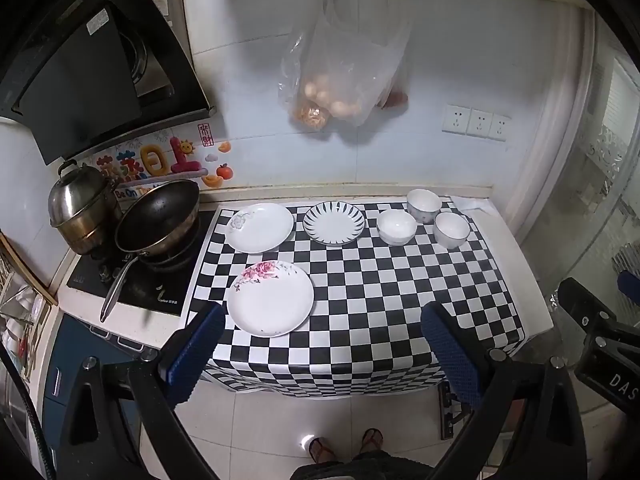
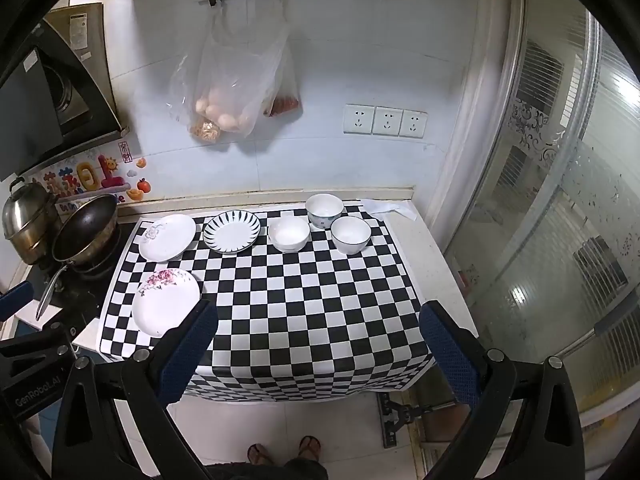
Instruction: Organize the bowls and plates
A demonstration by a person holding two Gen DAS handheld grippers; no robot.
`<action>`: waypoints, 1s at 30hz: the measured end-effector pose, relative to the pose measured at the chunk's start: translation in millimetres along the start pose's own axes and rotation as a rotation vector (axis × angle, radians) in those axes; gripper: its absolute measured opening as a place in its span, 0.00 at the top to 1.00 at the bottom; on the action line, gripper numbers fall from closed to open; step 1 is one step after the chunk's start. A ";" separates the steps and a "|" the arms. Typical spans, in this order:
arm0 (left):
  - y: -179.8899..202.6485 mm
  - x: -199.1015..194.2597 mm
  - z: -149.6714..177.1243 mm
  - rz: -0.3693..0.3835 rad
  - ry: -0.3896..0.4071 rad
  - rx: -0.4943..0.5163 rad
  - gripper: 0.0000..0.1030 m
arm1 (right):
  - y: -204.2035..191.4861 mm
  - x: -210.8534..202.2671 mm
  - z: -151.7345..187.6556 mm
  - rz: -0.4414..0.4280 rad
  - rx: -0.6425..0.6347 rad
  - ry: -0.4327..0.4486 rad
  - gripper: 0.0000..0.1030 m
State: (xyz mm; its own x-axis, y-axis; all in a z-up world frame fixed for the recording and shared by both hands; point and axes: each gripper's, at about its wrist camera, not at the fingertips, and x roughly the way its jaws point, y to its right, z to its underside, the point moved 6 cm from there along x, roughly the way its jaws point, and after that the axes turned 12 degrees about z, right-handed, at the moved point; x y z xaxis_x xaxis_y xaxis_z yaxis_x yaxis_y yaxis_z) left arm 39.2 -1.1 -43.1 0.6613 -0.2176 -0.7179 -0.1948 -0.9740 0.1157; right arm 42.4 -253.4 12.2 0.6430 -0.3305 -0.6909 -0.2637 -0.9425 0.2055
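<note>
Both tools hang over the near edge of a tabletop (image 2: 424, 264) covered in a black-and-white checkered cloth (image 2: 304, 300), their blue-padded fingers spread wide and gripping nothing. Seen from the left tool (image 1: 322, 344), a round white plate with pink flowers on its rim (image 1: 271, 298) lies closest, just ahead of the left finger and to its inner side, apart from the pads. Behind it, toward the tiled wall, sits a white plate with a pale grey flower (image 1: 259, 227), and beside that a white plate with dark blue radiating stripes (image 1: 334, 224). Further right along the back, three white ceramic bowls cluster close together: a plain low bowl (image 1: 397, 227), a taller bowl with small blue marks (image 1: 424, 205) behind it, and a dark-rimmed bowl (image 1: 452, 230) at the right. From the right tool (image 2: 318, 344), the pink-flowered plate lies at the left, just beyond the tip of the left finger, while the striped plate and the bowls stand well ahead across open cloth. At the far left a dark frying pan (image 1: 158, 216) and a steel lidded pot (image 1: 82, 208) occupy the stove. A clear plastic bag of eggs (image 2: 230, 92) hangs from a wall rail. A person's sandalled feet (image 1: 346, 446) show on the tiled floor below.
</note>
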 end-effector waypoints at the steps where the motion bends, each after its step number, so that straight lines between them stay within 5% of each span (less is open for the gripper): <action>1: 1.4 0.9 -4.5 0.000 0.000 0.000 0.03 | -0.1 -0.2 -0.3 -0.001 0.000 -0.001 0.01; 30: 0.0 0.5 -16.3 -0.001 0.005 0.000 0.03 | -8.9 -0.2 -6.7 -0.006 0.010 -0.001 0.01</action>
State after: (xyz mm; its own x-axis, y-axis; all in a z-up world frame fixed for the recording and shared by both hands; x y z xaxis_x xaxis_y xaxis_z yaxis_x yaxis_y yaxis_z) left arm 51.4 -2.2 -32.3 0.6650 -0.2172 -0.7146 -0.1943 -0.9741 0.1152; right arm 49.5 -245.3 15.2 0.6434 -0.3249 -0.6931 -0.2670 -0.9438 0.1946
